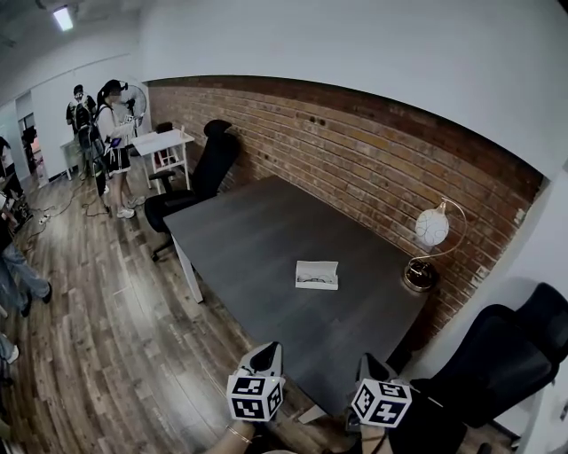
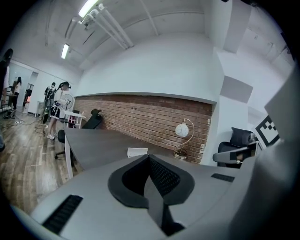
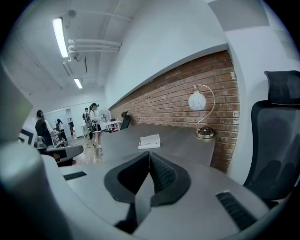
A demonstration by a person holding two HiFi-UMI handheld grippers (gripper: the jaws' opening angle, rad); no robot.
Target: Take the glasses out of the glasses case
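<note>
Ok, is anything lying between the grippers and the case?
No. In the head view only bare table separates the left gripper and right gripper from the case; the lamp stands off to the side.

**An office with a meeting table**

A long dark grey table (image 1: 266,239) stands along a brick wall (image 1: 373,151) with black swivel chairs (image 1: 209,164) near it — office furniture. A globe desk lamp (image 1: 432,232) sits on the table by the wall. Strip lights (image 1: 62,18) hang over a wood-plank floor (image 1: 89,301), and people (image 1: 111,124) stand by a small white table (image 1: 164,142) further back.
</note>
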